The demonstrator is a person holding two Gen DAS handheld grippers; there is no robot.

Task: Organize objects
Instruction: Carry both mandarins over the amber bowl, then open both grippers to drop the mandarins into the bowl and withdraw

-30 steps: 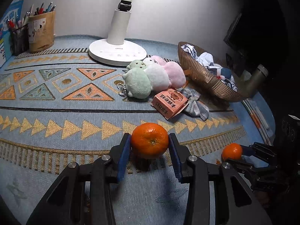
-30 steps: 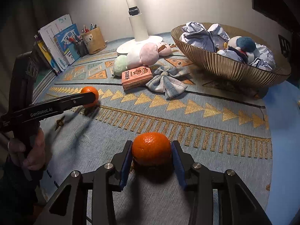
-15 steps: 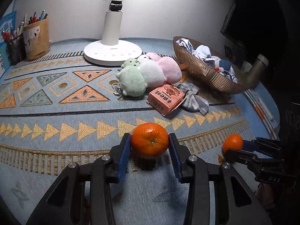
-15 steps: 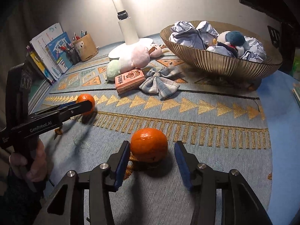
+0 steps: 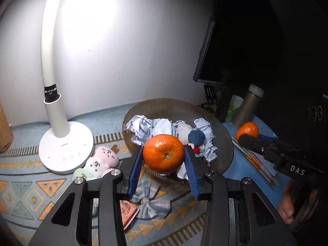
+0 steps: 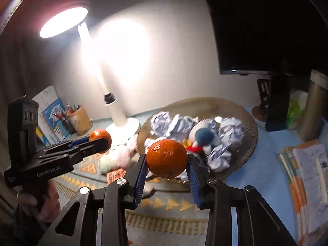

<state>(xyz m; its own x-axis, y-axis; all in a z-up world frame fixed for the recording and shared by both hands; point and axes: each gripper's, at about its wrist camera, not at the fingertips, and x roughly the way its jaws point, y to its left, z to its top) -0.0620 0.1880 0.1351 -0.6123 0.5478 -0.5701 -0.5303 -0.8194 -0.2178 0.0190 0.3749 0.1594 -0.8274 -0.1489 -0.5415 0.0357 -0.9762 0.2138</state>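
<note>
Both my grippers hang in the air, each shut on an orange. The left gripper (image 5: pixel 163 150) pinches a large orange (image 5: pixel 163 155) between its blue pads, just in front of the ribbed brown bowl (image 5: pixel 225 137). The right gripper (image 6: pixel 167 160) clamps a second orange (image 6: pixel 166 153) before the same bowl (image 6: pixel 251 135). Crumpled paper balls (image 6: pixel 229 131) and a small blue-capped plush (image 6: pixel 203 136) fill the bowl. In the left wrist view the right gripper (image 5: pixel 245 137) and its orange (image 5: pixel 247 129) show at the right. In the right wrist view the left gripper (image 6: pixel 101 141) shows at the left.
A white desk lamp (image 5: pixel 65 149) stands left of the bowl on the patterned mat (image 5: pixel 26 184). Pastel plush toys (image 5: pixel 98 162), a plaid bow (image 5: pixel 149 205) and a pink box (image 5: pixel 127 211) lie below. A pen holder (image 6: pixel 80 121), books (image 6: pixel 305 174), a flask (image 5: pixel 248 106) and a dark monitor (image 5: pixel 235 41) ring the area.
The right gripper closed on its orange. Both grippers then rose off the mat with their oranges and moved toward the bowl, which now sits right behind them.
</note>
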